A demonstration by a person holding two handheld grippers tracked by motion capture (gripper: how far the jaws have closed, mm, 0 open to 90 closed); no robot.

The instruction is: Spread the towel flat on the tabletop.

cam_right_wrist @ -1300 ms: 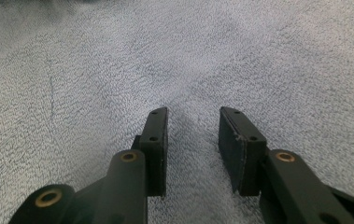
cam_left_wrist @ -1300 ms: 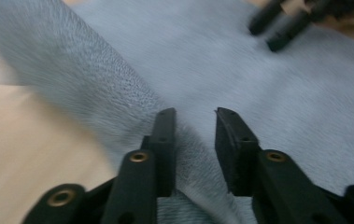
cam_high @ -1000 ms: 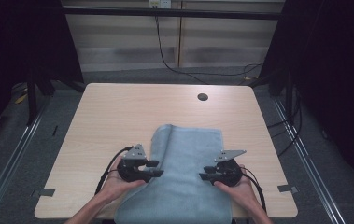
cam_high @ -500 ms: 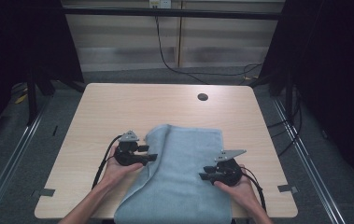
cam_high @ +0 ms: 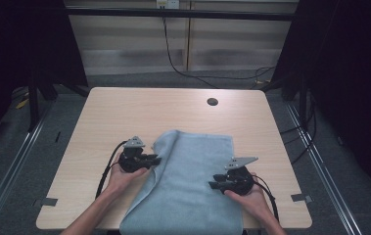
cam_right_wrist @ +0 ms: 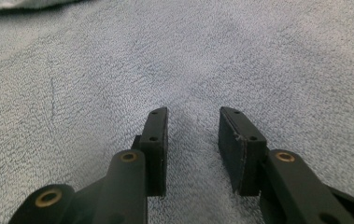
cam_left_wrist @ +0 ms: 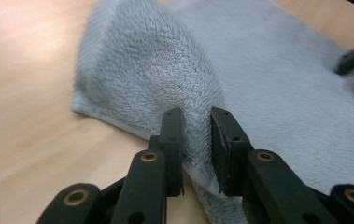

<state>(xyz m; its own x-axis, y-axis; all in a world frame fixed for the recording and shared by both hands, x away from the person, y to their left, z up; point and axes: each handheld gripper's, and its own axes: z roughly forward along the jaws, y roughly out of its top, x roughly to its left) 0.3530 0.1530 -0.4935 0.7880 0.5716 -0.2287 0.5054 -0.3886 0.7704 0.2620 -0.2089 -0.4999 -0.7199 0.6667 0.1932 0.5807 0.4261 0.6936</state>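
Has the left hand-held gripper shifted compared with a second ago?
Yes. The left hand-held gripper moved up the table, toward the round hole, along the blue towel's edge.

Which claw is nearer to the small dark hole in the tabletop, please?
Right. The right claw sits on the towel below the hole; the left claw pinches the towel's left edge, farther off.

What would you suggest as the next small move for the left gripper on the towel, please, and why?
Probably lift the left gripper slightly to start a fold: its jaws have just been closing and pinch the towel's raised edge, while the right gripper rests on the cloth, jaws apart.
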